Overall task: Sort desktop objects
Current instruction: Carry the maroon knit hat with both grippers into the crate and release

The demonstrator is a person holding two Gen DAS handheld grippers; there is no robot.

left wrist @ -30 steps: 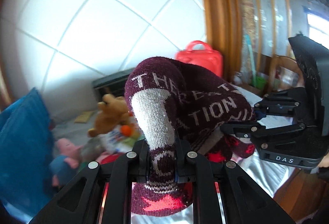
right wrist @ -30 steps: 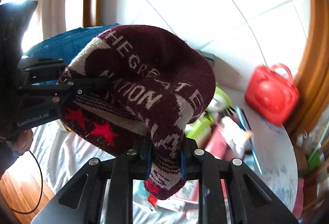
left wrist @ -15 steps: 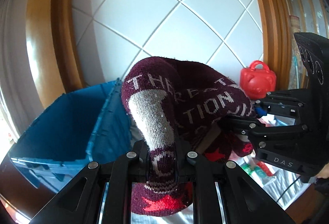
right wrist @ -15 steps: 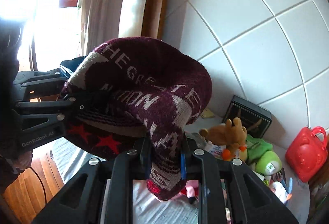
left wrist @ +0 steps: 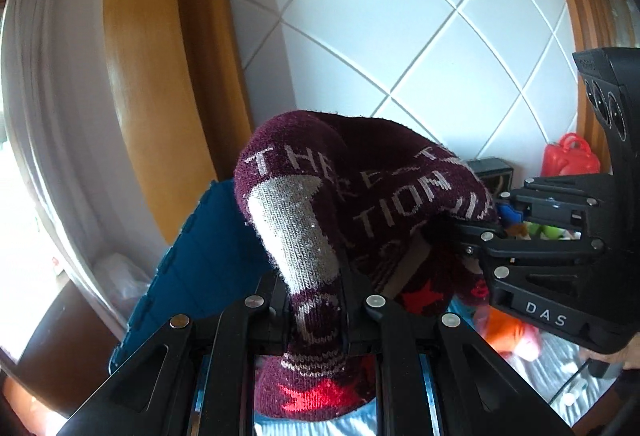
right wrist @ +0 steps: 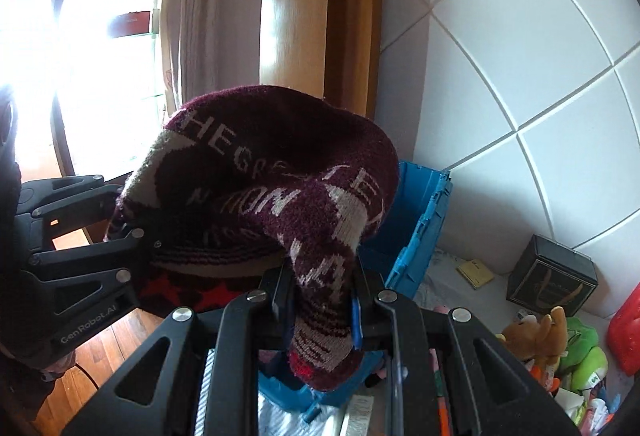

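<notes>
A maroon knit hat (left wrist: pixel 360 203) with pale lettering and red stars hangs in the air, stretched between both grippers. My left gripper (left wrist: pixel 314 300) is shut on one part of its brim; it also shows at the left of the right wrist view, left gripper (right wrist: pixel 132 232). My right gripper (right wrist: pixel 320 292) is shut on the opposite part of the maroon knit hat (right wrist: pixel 272 171), and shows at the right of the left wrist view, right gripper (left wrist: pixel 476 232). A blue plastic crate (right wrist: pixel 420 220) stands just behind and below the hat; the blue plastic crate (left wrist: pixel 192 268) is partly hidden by it.
Plush toys (right wrist: pixel 560 340), a black box (right wrist: pixel 552 276), a red bag (left wrist: pixel 570 155) and small items lie on the cloth-covered table at the right. A white tiled wall (left wrist: pixel 400 35) and a wooden post (left wrist: pixel 160 75) stand behind. A curtain and bright window are at the left.
Both grippers swung left with the hat still held between them, from over the toys and red bag to in front of the blue crate. The grips have not changed.
</notes>
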